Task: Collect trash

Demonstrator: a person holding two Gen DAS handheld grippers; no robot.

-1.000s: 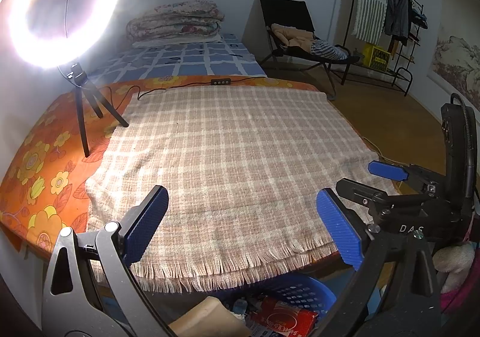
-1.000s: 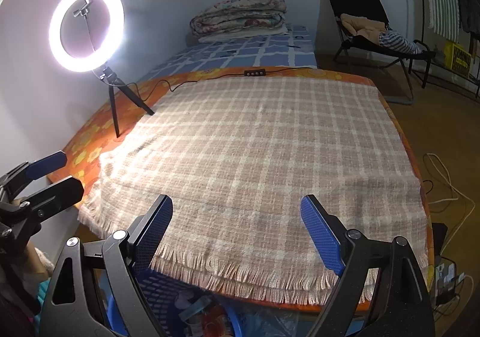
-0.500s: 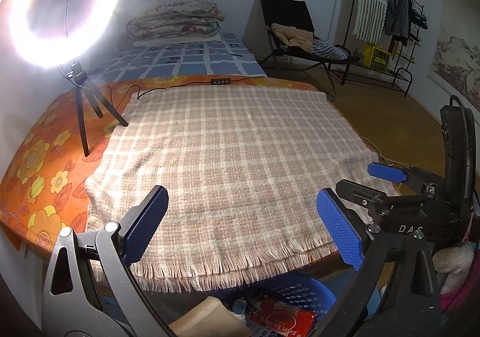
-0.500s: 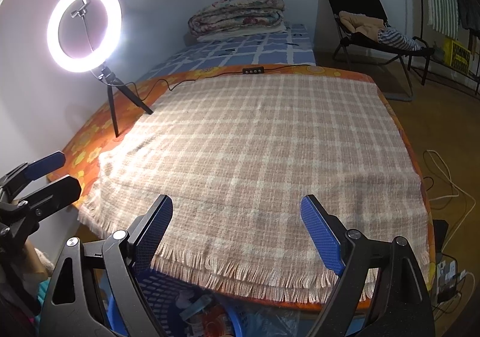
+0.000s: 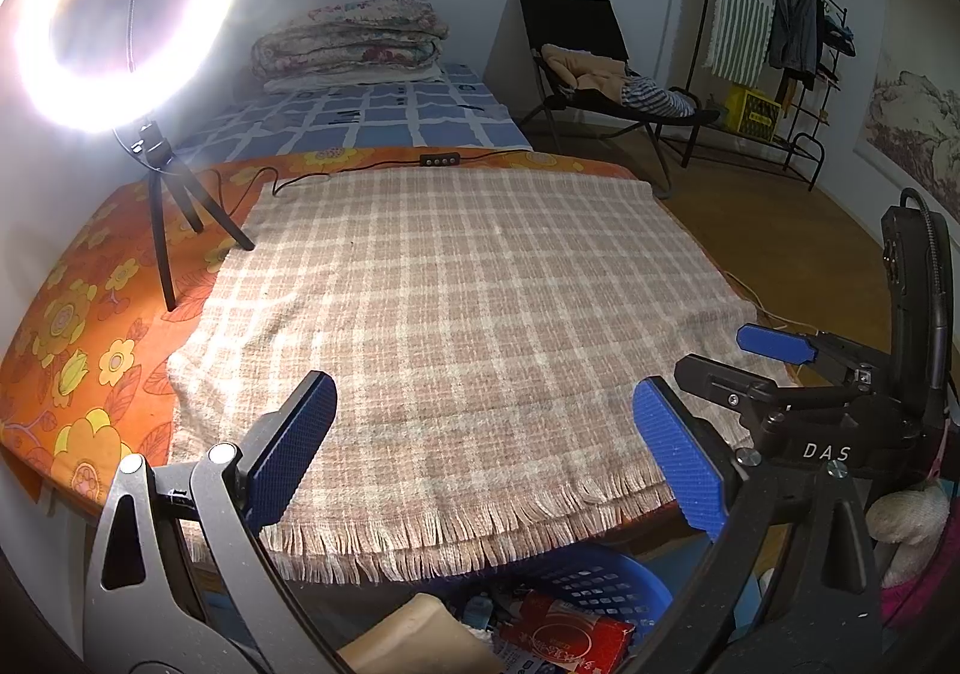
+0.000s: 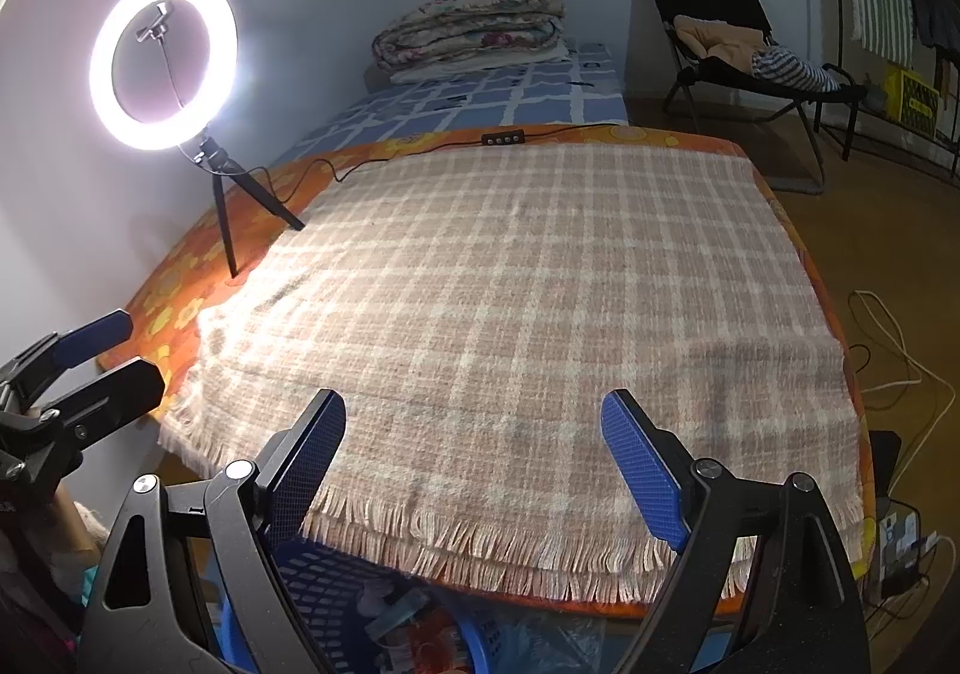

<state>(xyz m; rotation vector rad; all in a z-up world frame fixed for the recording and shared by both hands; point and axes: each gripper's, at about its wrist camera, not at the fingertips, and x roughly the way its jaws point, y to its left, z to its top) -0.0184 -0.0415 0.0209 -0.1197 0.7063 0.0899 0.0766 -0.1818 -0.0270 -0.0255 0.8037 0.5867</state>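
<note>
A blue plastic basket [image 5: 591, 575] stands below the table's near edge; it shows in the right wrist view [image 6: 336, 584] too. It holds a red packet [image 5: 564, 629], a tan wrapper [image 5: 420, 641] and other small trash [image 6: 396, 614]. My left gripper [image 5: 480, 452] is open and empty above the near edge of the plaid cloth [image 5: 456, 302]. My right gripper [image 6: 474, 464] is open and empty over the same edge, to the right of the left one. No trash lies on the cloth.
A lit ring light on a tripod [image 5: 162, 206] stands at the table's left, its cable and remote [image 5: 441, 158] along the far edge. Behind are a bed with folded quilts [image 5: 348, 38], a black chair [image 5: 588, 56], a clothes rack [image 5: 780, 44]. Cables [image 6: 900, 350] lie on the floor at right.
</note>
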